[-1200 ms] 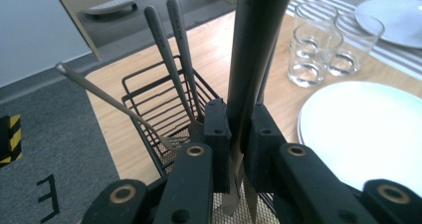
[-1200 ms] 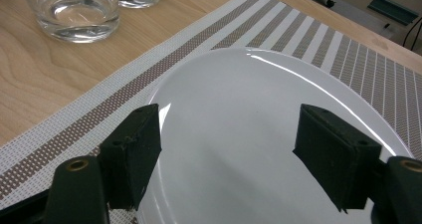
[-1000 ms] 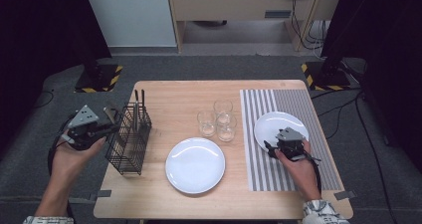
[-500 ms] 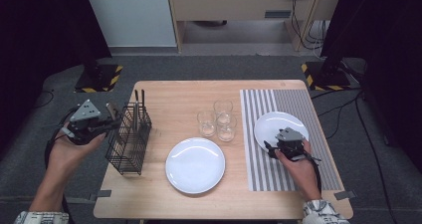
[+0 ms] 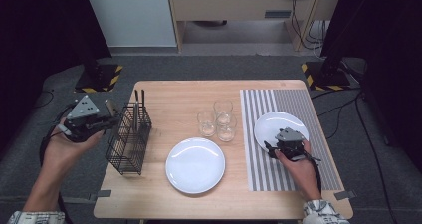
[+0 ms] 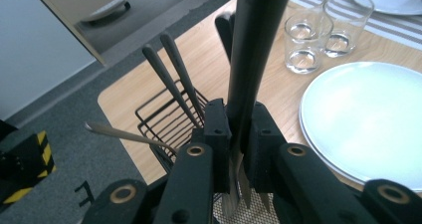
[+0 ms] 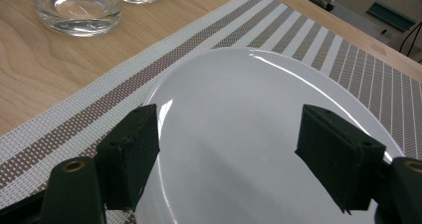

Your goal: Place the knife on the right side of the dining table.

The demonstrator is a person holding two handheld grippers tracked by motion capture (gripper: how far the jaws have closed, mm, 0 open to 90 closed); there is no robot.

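Left tongs (image 6: 238, 149) tight on fork (image 6: 251, 55)

The high view sits above my side of the worktop (image 5: 169, 92), facing forward and down, far enough back to take in the whole top, the floor beyond and my forearms entering from the bottom edge.

The left gripper view rides on my left gripper (image 6: 238, 154) and looks along its jaws, very close, out over the wire basket (image 6: 164, 119) toward the near plate (image 6: 368, 119) and the glasses (image 6: 323, 30); the high view shares these.

The right gripper view rides on my right gripper (image 7: 226, 149), low and close over the far plate (image 7: 249, 124) on the striped mat (image 7: 99, 109), facing the glasses, which all three views share.
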